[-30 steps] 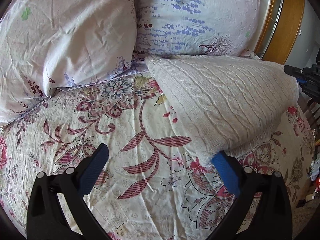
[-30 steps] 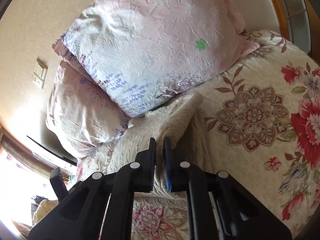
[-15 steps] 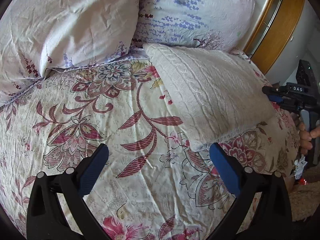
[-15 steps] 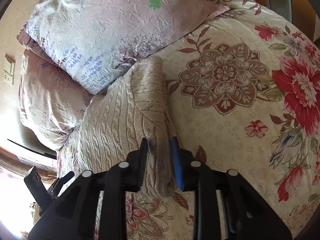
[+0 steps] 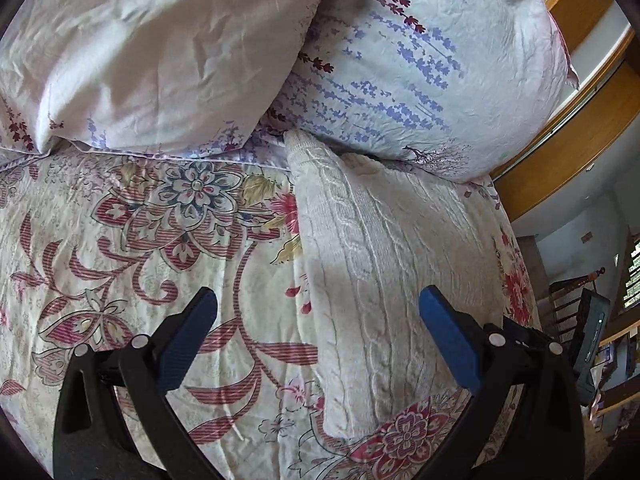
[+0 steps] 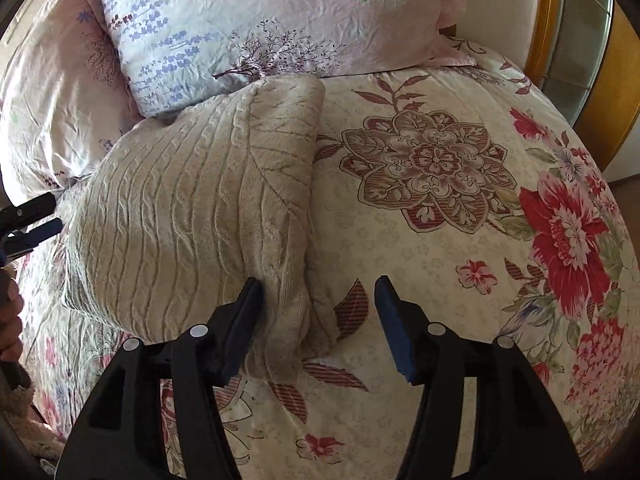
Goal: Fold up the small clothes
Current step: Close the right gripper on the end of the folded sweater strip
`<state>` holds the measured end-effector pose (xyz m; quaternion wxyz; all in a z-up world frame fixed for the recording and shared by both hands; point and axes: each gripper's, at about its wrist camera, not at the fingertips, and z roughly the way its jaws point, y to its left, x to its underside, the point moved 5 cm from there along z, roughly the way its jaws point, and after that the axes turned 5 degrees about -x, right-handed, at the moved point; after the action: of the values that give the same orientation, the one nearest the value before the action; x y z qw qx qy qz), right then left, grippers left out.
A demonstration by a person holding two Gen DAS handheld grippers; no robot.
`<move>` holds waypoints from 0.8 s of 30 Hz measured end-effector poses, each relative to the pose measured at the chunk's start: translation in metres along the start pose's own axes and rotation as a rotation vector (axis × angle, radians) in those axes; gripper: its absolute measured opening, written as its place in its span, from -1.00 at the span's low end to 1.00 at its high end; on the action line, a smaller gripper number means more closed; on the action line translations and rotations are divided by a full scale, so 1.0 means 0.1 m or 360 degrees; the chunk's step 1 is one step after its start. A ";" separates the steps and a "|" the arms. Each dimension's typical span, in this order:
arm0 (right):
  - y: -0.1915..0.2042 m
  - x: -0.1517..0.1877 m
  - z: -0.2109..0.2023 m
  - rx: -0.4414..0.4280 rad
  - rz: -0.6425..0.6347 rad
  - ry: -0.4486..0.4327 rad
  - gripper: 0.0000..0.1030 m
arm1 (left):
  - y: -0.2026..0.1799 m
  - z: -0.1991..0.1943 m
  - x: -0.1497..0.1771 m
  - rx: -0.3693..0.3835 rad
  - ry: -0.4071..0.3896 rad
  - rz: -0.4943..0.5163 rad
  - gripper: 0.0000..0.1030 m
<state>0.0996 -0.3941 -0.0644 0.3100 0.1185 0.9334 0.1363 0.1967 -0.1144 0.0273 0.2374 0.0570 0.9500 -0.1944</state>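
Right gripper (image 6: 316,304), lower centre, jaws opening around the corner of a folded cream cable-knit sweater (image 6: 192,216); its far end hides under a lavender-print pillow (image 6: 256,20). Left gripper (image 5: 318,320) gapes wide.

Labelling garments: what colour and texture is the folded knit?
Cream, cable-knit sweater; clearest in the right wrist view.

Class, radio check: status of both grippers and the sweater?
Left gripper open, empty. Right gripper opening, sweater corner between jaws. Sweater folded, top against pillow.
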 end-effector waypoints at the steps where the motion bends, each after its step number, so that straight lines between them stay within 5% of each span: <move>1: -0.01 -0.06 -0.05 -0.0101 0.0060 -0.0025 0.16 | -0.02 0.06 -0.02 0.0038 0.0019 0.0007 0.96; 4: -0.10 -0.33 -0.09 -0.0385 0.0263 -0.0046 0.21 | -0.07 0.22 -0.06 0.0142 0.0082 0.0000 0.96; 6: -0.13 -0.49 -0.01 -0.0477 0.0357 0.0012 0.44 | -0.08 0.32 -0.10 0.0168 0.0126 -0.0022 0.96; 8: -0.12 -0.60 0.11 -0.0537 0.0418 0.0104 0.44 | -0.07 0.41 -0.12 0.0197 0.0172 -0.0070 0.96; 16: -0.13 -0.66 0.55 -0.0589 0.0564 0.0349 0.44 | -0.03 0.66 -0.23 0.0309 0.0266 -0.0258 0.78; 24: -0.08 -0.55 0.68 -0.0721 0.0650 0.0392 0.45 | -0.20 0.84 -0.24 0.0367 0.0311 -0.0280 0.59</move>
<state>0.1829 -0.4061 -0.0894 0.1796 0.2140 0.8667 0.4133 0.2502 -0.1665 -0.0224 0.1180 0.0191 0.9414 -0.3155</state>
